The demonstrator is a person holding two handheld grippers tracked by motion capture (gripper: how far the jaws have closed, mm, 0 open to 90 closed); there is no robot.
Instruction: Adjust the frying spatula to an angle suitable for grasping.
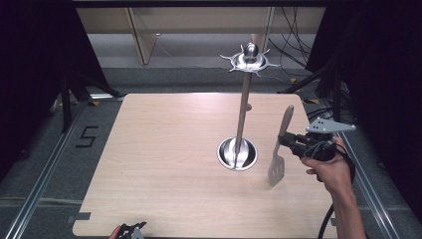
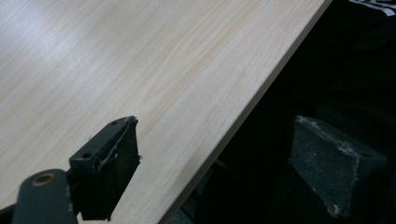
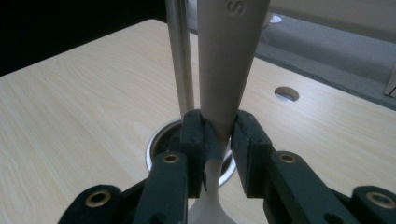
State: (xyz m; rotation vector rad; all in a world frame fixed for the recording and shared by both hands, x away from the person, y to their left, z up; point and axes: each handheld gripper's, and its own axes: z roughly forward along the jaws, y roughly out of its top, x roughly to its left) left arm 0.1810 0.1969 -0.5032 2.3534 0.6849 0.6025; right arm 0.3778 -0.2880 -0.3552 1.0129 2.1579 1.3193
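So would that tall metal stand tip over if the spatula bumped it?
Possibly: the stand is a slim pole with a hook crown high up, so a top knock could rock it. Its round base looks wide, likely steadying it against light nudges from the spatula.

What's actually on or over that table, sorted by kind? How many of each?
Metal utensil stands: 1
Slotted spatulas, held upright by the right gripper: 1
Handheld grippers, the right one and the left gripper at the near edge: 2
Total: 4
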